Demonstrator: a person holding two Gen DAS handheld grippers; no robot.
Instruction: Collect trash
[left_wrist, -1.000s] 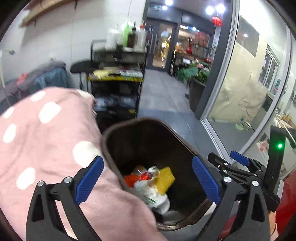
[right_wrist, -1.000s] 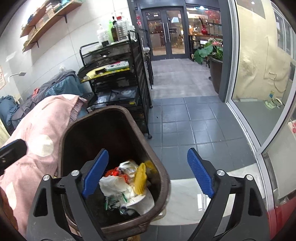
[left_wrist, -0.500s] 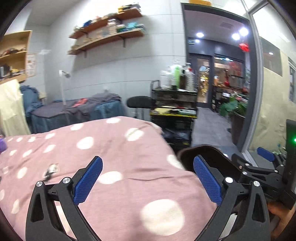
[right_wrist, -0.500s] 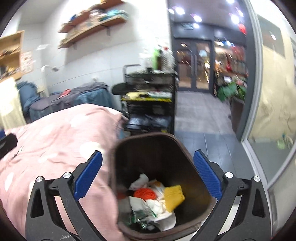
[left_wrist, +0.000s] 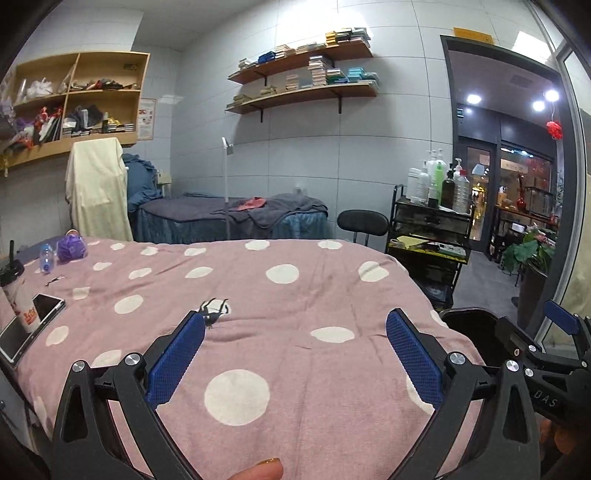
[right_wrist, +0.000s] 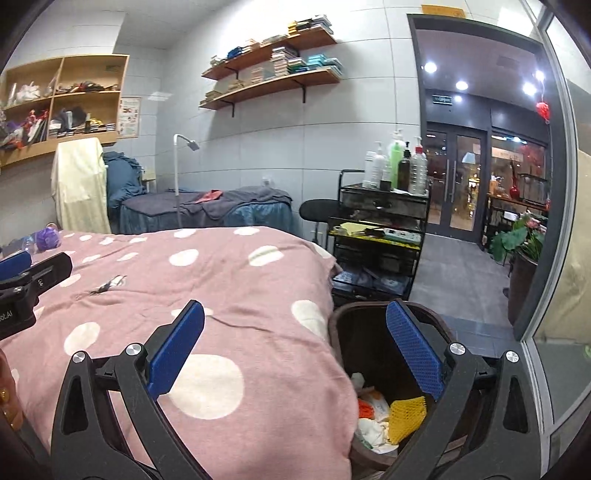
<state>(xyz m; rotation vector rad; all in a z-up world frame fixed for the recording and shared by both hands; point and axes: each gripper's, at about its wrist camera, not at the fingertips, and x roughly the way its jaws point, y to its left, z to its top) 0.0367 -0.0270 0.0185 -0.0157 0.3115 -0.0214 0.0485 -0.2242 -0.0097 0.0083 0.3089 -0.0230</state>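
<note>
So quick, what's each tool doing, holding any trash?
Left tool: open, holding nothing.
Right tool: open, holding nothing; it has just been opening.

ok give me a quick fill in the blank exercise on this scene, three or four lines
1. The bed cover is pink with white ____.
2. The yellow net lies inside the brown ____, beside the bed.
3. The jaws of the right hand-held gripper stand ____, with nothing between them.
4. At the left edge of the bed, a cup stands on a ____.

Missing words: dots; bin; open; phone
</note>
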